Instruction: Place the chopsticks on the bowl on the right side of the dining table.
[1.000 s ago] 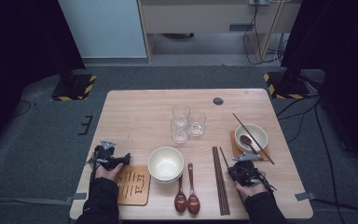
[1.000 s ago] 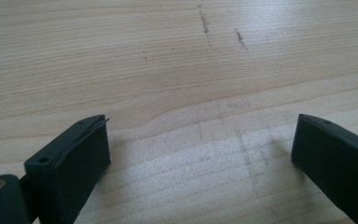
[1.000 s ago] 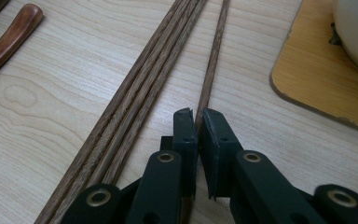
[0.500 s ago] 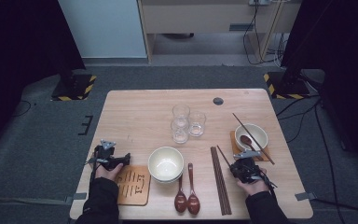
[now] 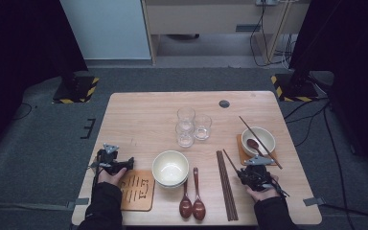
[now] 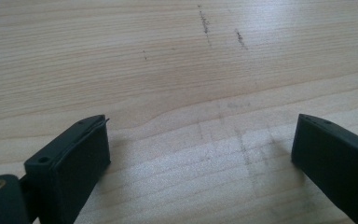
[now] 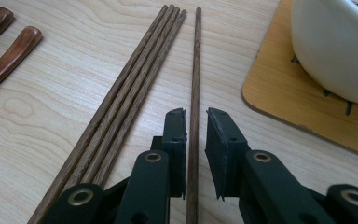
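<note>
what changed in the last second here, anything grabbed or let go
The right gripper has just been opening its jaws around the single chopstick, which lies between them with a gap at the right pad, so it looks released beside the chopstick bundle. The hand barely shifted. The left gripper stayed put, jaws open over bare table; bowls, spoons and glasses are unchanged.

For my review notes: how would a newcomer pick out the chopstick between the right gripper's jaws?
Start at the white bowl on its orange mat, at the table's right. Left of the mat lies a single chopstick, alone beside a touching bundle of three.
</note>
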### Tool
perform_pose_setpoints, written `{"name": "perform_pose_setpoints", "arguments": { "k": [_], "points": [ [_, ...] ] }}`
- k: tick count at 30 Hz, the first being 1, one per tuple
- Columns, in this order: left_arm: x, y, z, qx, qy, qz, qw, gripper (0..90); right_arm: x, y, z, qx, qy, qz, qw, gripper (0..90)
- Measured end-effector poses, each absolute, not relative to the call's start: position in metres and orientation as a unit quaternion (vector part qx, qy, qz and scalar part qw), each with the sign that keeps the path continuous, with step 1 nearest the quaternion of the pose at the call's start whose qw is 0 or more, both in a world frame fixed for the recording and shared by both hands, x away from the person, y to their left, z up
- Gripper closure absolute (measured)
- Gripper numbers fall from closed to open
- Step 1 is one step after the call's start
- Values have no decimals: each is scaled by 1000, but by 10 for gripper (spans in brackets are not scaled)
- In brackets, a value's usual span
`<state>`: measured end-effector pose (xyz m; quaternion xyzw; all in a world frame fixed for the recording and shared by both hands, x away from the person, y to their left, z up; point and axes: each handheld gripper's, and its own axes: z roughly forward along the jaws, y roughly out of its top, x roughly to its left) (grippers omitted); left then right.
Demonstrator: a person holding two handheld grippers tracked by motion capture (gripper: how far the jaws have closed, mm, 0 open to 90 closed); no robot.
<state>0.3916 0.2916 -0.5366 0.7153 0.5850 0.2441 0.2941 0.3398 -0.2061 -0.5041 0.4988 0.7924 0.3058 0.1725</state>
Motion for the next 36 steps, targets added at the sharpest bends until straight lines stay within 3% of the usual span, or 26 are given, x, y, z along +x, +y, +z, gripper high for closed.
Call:
{"name": "perform_pose_setpoints", "arguments": {
  "k": [16, 36],
  "points": [
    [392, 292, -537, 715, 585, 244, 294, 32, 322, -220, -502, 505, 788, 309, 170, 789],
    [392, 292, -537, 715, 585, 244, 294, 32, 325, -213, -513, 502, 802, 284, 155, 808]
  ]
}}
